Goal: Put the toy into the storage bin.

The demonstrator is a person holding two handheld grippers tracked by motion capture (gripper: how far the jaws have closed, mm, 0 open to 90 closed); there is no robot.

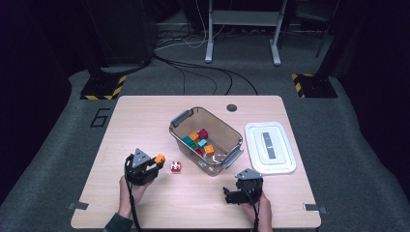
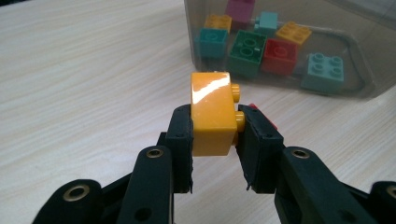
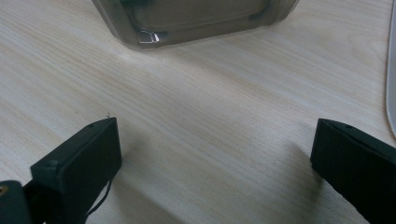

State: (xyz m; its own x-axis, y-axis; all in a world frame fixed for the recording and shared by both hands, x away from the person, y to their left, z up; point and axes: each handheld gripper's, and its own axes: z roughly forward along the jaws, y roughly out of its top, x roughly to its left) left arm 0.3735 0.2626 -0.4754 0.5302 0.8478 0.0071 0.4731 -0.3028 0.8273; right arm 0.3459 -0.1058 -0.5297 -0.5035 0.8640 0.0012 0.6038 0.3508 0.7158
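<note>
Left claw (image 2: 212, 135) is clamping the orange brick (image 2: 212, 112), holding it clear of the surface (image 1: 145, 116), just left of the bin (image 1: 205, 140) in the high view. Pads are gripping it sideways: one on the flat base, the other against the studs. Right claw (image 3: 212, 154) is standing wide apart with nothing between, sitting low near the bin's front corner.

Risks, as I'm reading it:
- Stud-side pad is bearing on a few bumps rather than a flat face, so the brick could be pivoting or popping out on a fast swing.
- Red brick (image 1: 176, 167) is lying on the surface between the left claw and the bin; a low path is likely clipping it.
- Bin wall is standing tall, with a handle on the near end; coming in too low is knocking the brick on the rim or shoving the bin toward the lid (image 1: 270, 147).
- Bin is already holding several bricks; a high release is probably bouncing off them.

Room: open surface left of the bin, plenty of space to lift. Bin is sitting diagonal, open top unobstructed. Lid is lying just right of the bin, near the surface's right edge. Right claw is well apart from the left one's likely path.
</note>
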